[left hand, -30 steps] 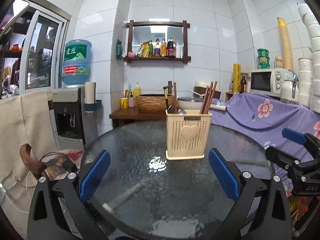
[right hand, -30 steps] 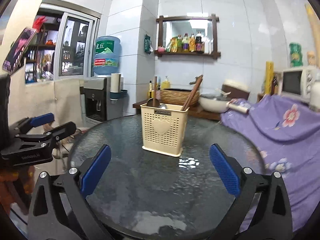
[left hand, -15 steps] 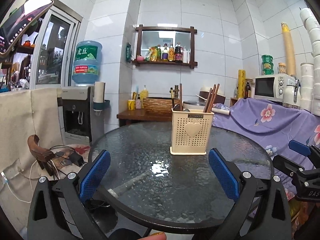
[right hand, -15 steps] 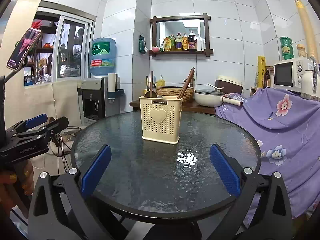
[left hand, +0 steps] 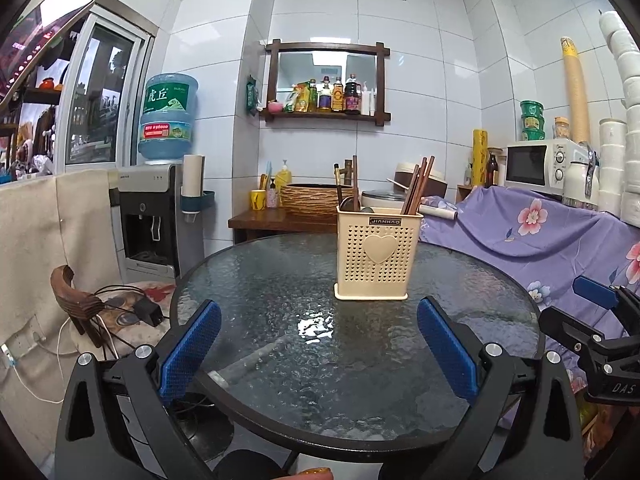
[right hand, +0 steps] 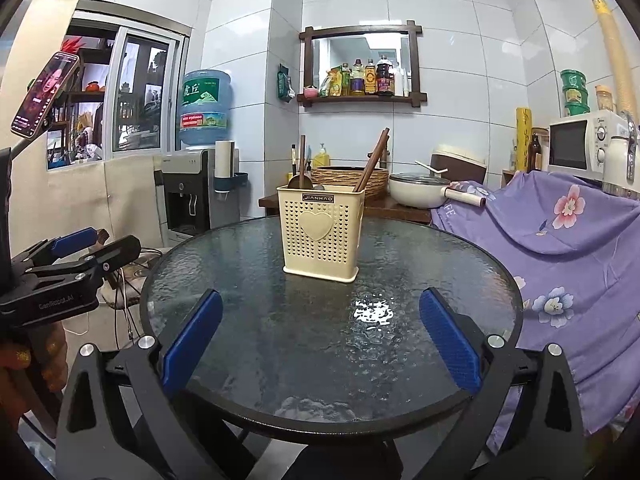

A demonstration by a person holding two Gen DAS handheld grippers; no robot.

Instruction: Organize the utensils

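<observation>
Nearest the left wrist camera, the left gripper (left hand: 318, 350) hangs over the near edge of the round glass surface (left hand: 280, 320), its blue-padded fingers (left hand: 190, 348) spread wide with nothing between them. The right gripper (right hand: 320, 346) sits the same way in its own view, jaws wide apart and empty, above the near rim of the same surface. Each gripper also shows at the edge of the other's view: the right one at the far right of the left view, the left one at the far left of the right view, held by a hand (right hand: 24, 376).

Farther back, toward the middle of the surface, stands the cream perforated utensil holder (left hand: 376, 256), upright, with a heart on its front. Brown chopsticks (left hand: 418, 190) lean out of its right side, and a spoon (right hand: 300, 178) and other dark handles rise from its left side.

Beyond the surface are a wooden side table with a woven basket (left hand: 310, 198), a water dispenser (left hand: 154, 208), a purple flowered cloth (left hand: 532, 224) and a microwave (left hand: 536, 166).
</observation>
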